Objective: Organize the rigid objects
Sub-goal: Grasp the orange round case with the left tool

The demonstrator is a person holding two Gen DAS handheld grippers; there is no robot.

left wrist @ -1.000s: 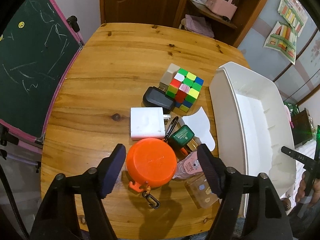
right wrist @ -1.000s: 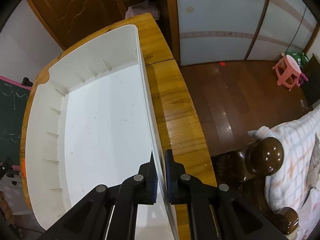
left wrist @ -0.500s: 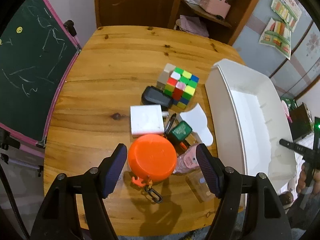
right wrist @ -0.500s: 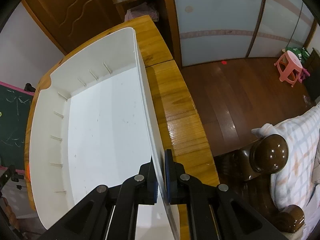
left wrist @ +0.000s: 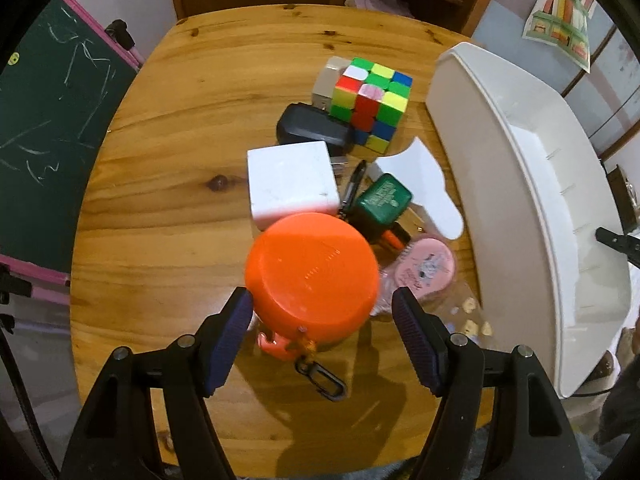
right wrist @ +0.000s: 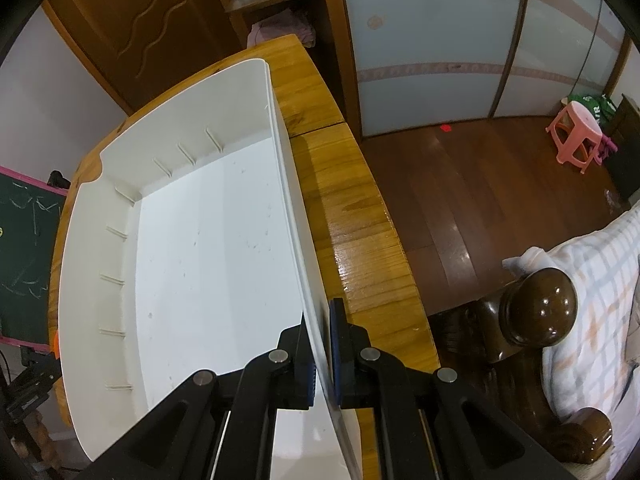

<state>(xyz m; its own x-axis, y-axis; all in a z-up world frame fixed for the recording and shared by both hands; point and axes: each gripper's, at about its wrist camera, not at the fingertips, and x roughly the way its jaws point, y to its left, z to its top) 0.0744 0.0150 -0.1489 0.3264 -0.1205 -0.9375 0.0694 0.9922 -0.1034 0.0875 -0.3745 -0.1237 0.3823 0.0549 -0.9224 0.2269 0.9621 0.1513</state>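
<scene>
Left of centre on the wooden table (left wrist: 168, 152): white block charger (left wrist: 292, 184), just beyond the orange round case (left wrist: 312, 276) that sits between the spread pads of the left gripper (left wrist: 322, 340). Jaws wide, not pressing the case; left pad almost at its rim, right pad apart from it. Pointed steeply down from above.

Likely risks here: closing off-centre could squirt the round, smooth-looking case out sideways toward the pink item (left wrist: 424, 272) or the green box (left wrist: 384, 202) touching it. Small clip (left wrist: 320, 374) dangling from the case's near edge could snag or swing once lifted. Crowded pile behind, with black adapter (left wrist: 312, 130) and colour cube (left wrist: 372, 104), could be knocked by a case pushed forward.

Further right: white bin (left wrist: 500, 184), nothing in it that shows. Right gripper (right wrist: 324, 356) clenched on the bin's near wall (right wrist: 296, 208), one pad inside and one outside, angled steeply down; grip appears thin-edged, though blur hides the exact contact. Possible slip or tipping of the bin if pulled while the case is dropped in.
</scene>
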